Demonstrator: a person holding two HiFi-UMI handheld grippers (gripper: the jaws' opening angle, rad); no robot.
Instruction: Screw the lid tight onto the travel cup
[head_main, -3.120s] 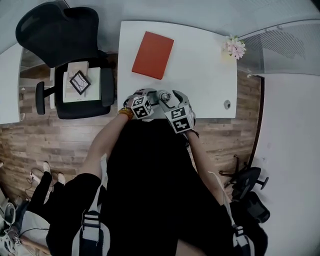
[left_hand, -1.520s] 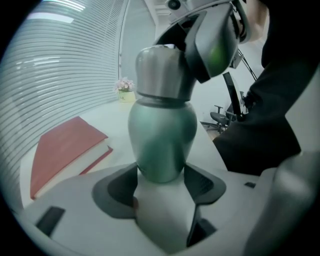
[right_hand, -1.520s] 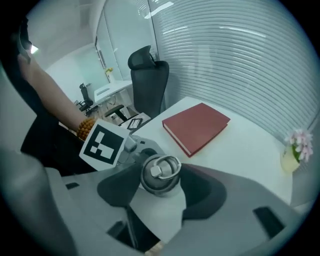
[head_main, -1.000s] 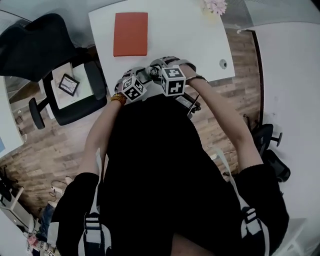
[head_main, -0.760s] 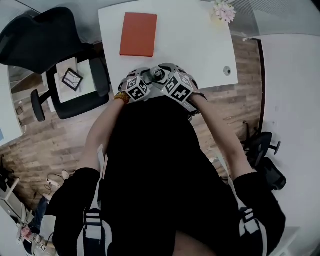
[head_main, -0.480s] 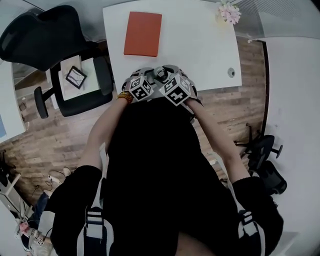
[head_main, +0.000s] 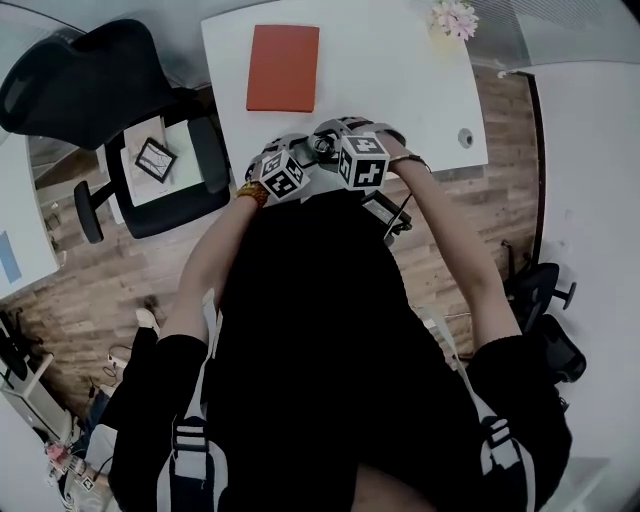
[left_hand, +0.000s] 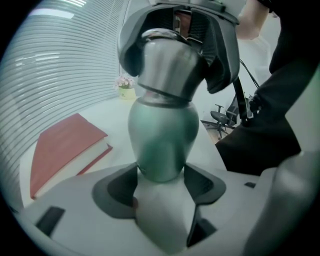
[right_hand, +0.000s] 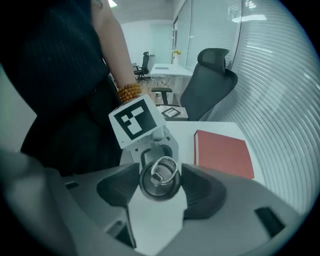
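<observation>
A travel cup with a green body (left_hand: 162, 130) and a steel upper part (left_hand: 170, 65) stands between the pads of my left gripper (left_hand: 160, 180), which is shut on its lower body. From above, my right gripper (right_hand: 159, 186) has the round lid (right_hand: 160, 179) with its wire ring between its pads. Those jaws are opening slightly, with the pads still touching the lid. In the head view both grippers' marker cubes, the left (head_main: 283, 175) and the right (head_main: 363, 160), meet over the cup (head_main: 322, 146) at the near edge of the white table (head_main: 400, 80).
A red book (head_main: 283, 67) lies on the table beyond the cup. A small pot of flowers (head_main: 455, 17) stands at the far right corner. A black office chair (head_main: 100, 90) with items on its seat is to the left of the table.
My right gripper's marker cube has turned and shifted a little to the right and further from me over the cup's top. The left gripper has kept its hold in place.
</observation>
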